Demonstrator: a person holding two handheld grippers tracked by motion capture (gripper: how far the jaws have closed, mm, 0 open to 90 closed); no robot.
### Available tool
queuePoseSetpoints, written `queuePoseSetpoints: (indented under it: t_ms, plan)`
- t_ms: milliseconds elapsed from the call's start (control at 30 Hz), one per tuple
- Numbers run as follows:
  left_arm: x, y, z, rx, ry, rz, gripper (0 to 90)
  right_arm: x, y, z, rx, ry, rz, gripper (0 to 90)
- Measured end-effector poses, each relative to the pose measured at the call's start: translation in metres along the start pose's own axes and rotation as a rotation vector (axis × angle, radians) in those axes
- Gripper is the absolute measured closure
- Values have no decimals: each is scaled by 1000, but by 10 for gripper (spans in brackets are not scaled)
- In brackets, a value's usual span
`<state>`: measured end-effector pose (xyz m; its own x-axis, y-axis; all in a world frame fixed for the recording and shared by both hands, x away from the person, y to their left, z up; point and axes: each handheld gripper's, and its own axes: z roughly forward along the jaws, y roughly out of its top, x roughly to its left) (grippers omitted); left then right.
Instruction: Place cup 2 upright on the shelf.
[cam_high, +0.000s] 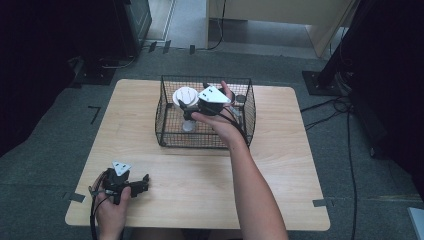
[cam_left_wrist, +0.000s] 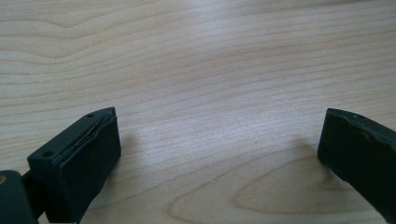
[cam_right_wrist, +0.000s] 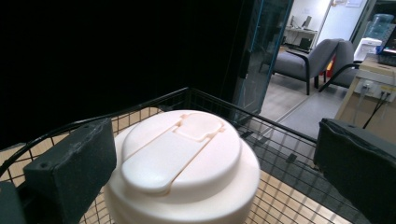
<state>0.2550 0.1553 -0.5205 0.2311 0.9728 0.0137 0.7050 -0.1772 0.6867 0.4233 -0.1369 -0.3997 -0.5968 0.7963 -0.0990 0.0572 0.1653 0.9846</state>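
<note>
From above, at the far middle of the wooden table (cam_high: 280, 165), a black wire basket (cam_high: 167, 125) holds a white lidded container (cam_high: 184, 96) standing upright toward its left side, its long axis vertical. The right gripper (cam_high: 192, 107) reaches over the basket's near rim and sits just to the right of that lid, so the container lies directly ahead of it and a little to the left; I cannot tell from this view whether the jaws touch it. The left gripper (cam_high: 137, 184) rests low at the table's near left corner, well apart from the basket, so the right hand (cam_high: 222, 122) is plainly the nearer one. Along the left gripper (cam_left_wrist: 219, 140), both jaws stand wide apart over bare wood grain with nothing between them. Along the right gripper (cam_right_wrist: 215, 154), the jaws are spread on either side of the container (cam_right_wrist: 182, 172), whose round cream lid with a flip tab faces up; the left jaw sits close against the lid's edge, while the right one stands clear with a visible gap. The basket's (cam_right_wrist: 261, 126) wire rim runs behind. My judgement is that the coming move depends on closing straight across the lid's width.
</note>
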Motion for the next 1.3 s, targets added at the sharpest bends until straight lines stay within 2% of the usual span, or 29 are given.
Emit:
queuePoseSetpoints:
  t_ms: [300,467,667,933,1300]
  plan:
    - [0,0,0,0,0,0,1,-11,2,-29,-9,-23,11,0]
    - [0,0,0,-2,0,-3,1,-15,-5,-46,1,-36,14,0]
    - [0,0,0,-2,0,-3,1,-16,-14,-69,4,-54,46,0]
    - [0,0,0,-3,1,-1,1,-17,-22,-98,24,-84,52,0]
    - [0,0,0,-1,1,0,1,-23,-36,-126,45,-119,79,0]
